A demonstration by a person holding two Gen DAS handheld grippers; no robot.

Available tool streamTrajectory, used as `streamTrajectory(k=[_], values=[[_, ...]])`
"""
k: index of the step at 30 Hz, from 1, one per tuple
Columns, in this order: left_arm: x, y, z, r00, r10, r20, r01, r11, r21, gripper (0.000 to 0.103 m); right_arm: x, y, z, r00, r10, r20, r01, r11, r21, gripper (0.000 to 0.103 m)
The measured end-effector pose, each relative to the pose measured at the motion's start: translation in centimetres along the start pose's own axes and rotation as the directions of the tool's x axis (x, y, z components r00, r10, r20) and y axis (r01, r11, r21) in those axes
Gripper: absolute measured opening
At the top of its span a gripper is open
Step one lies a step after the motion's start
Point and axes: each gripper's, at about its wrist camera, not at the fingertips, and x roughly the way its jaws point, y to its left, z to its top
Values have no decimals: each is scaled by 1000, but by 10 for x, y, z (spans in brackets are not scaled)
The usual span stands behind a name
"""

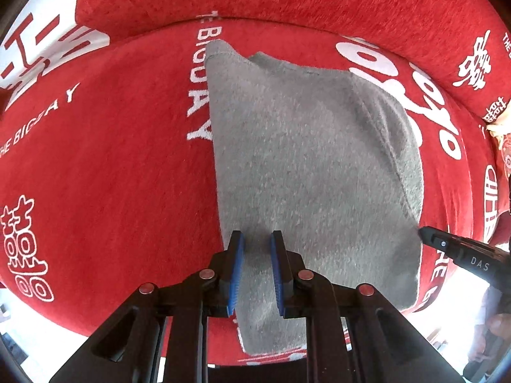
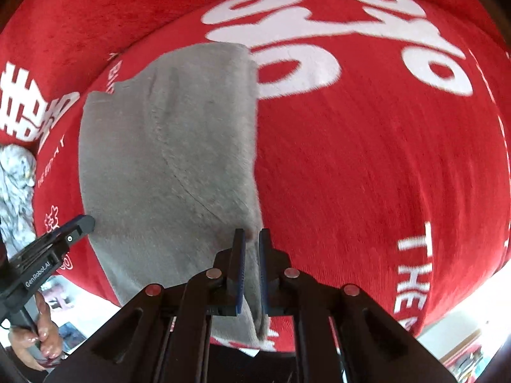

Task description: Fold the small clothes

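Observation:
A small grey knitted garment (image 1: 313,146) lies spread on a red cover (image 1: 111,159) printed with white letters. Its near edge is lifted. My left gripper (image 1: 257,236) is shut on the garment's near left corner, with grey fabric bunched between the blue pads (image 1: 237,265). The right gripper (image 1: 426,234) shows at the garment's right edge. In the right wrist view the same garment (image 2: 166,146) stretches away to the left, and my right gripper (image 2: 251,233) is shut on its near right corner. The left gripper (image 2: 86,221) touches the garment's left edge there.
The red cover (image 2: 367,175) rises into a padded back along the top of both views. A pale patterned cloth (image 2: 16,185) lies at the far left. A hand (image 2: 41,335) holds the left gripper's handle. Floor shows beyond the cover's near edge.

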Motion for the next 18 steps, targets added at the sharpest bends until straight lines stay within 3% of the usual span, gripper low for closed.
streamTrajectory(k=[18], values=[[-41,-10,-23,998,51,-27,-51,999,6,19,-53,9,-22,999,41,17,-41,999,12,9]])
